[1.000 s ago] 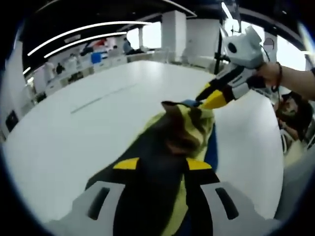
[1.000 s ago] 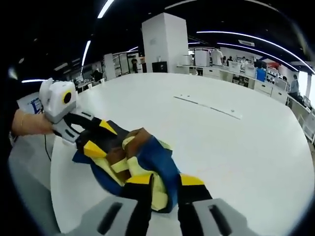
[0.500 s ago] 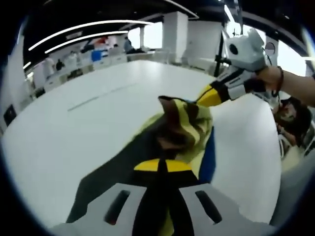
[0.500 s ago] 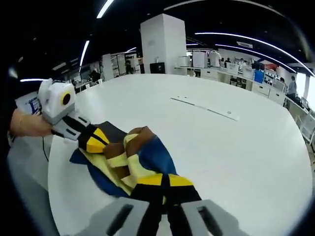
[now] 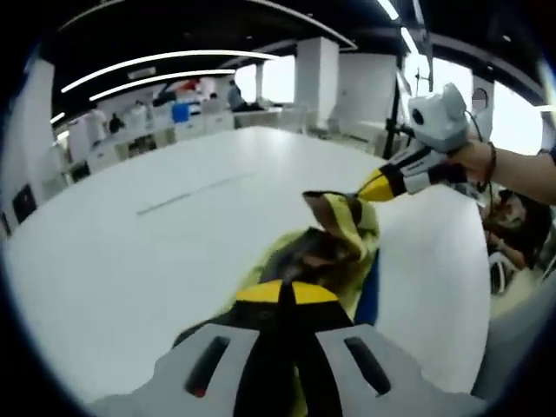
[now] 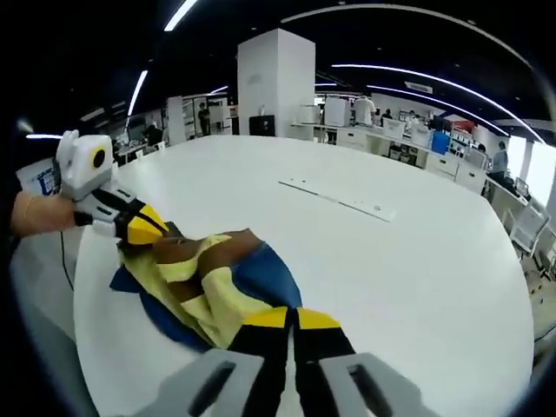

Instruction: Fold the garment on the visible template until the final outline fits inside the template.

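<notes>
Nothing sits on the white table [image 6: 417,261] near the work except a thin pale strip [image 6: 334,198] lying flat well beyond the cloth; we can't tell whether it's tape or a marking. Room is an open-plan office: white column [image 6: 274,82], desks along the far side, ceiling light strips, a few people in the distance. The garment [image 6: 204,282] is a bunched yellow, blue, brown and black piece, lying near the table edge and stretched between our two grippers. Left gripper [image 5: 285,295]: yellow-tipped jaws pinched together on the garment's near end. Right gripper [image 6: 291,320]: jaws likewise clamped on the garment's other end. A person's hand [image 5: 473,156] holds the right gripper in the left gripper view.
</notes>
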Demonstrator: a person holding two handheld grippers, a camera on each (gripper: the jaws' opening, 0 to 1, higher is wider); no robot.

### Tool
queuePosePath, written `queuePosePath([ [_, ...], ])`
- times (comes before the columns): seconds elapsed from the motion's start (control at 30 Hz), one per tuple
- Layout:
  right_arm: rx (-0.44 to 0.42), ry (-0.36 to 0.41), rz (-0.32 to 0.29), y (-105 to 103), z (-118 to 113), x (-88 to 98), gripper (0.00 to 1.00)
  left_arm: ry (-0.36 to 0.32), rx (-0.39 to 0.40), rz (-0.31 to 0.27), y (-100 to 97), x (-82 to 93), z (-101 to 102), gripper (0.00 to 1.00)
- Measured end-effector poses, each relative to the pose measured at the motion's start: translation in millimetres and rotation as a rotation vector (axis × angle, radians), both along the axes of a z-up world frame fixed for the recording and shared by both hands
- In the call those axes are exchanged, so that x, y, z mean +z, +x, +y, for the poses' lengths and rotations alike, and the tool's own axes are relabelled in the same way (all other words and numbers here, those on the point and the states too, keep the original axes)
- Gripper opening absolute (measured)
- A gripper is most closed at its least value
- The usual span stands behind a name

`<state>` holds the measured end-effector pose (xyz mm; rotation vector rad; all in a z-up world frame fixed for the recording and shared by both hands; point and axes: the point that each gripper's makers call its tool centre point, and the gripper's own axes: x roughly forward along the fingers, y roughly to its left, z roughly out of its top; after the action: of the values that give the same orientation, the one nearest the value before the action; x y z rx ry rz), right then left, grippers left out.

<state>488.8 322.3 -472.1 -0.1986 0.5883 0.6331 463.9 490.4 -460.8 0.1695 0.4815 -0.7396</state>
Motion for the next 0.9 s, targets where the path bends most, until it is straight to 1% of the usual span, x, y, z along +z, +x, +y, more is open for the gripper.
queuePosePath([
  [0.13,-0.020,0.005,-0.018,3,-6,9.8,0.00,-0.009,0.013,-0.031,4.5,15.6,9,0.00],
  [0.3,-0.033,-0.014,-0.038,9,-10,16.9,0.00,0.003,0.042,-0.073,13.0,31.2,26,0.00],
  [0.4,-0.055,-0.023,-0.034,15,-14,17.6,0.00,0.000,0.073,-0.096,19.3,39.6,37,0.00],
  [0.5,-0.076,-0.040,-0.023,24,-15,14.8,0.00,0.000,0.115,-0.115,28.3,46.5,53,0.00],
  [0.63,-0.108,-0.052,-0.003,38,-18,8.1,0.00,0.009,0.168,-0.114,43.5,46.6,79,0.00],
  [0.77,-0.119,-0.049,0.011,47,-18,3.8,0.00,0.007,0.200,-0.105,52.5,44.5,94,0.00],
  [0.9,-0.138,-0.045,0.014,59,-19,3.4,0.00,0.029,0.229,-0.103,61.5,41.2,109,0.00],
])
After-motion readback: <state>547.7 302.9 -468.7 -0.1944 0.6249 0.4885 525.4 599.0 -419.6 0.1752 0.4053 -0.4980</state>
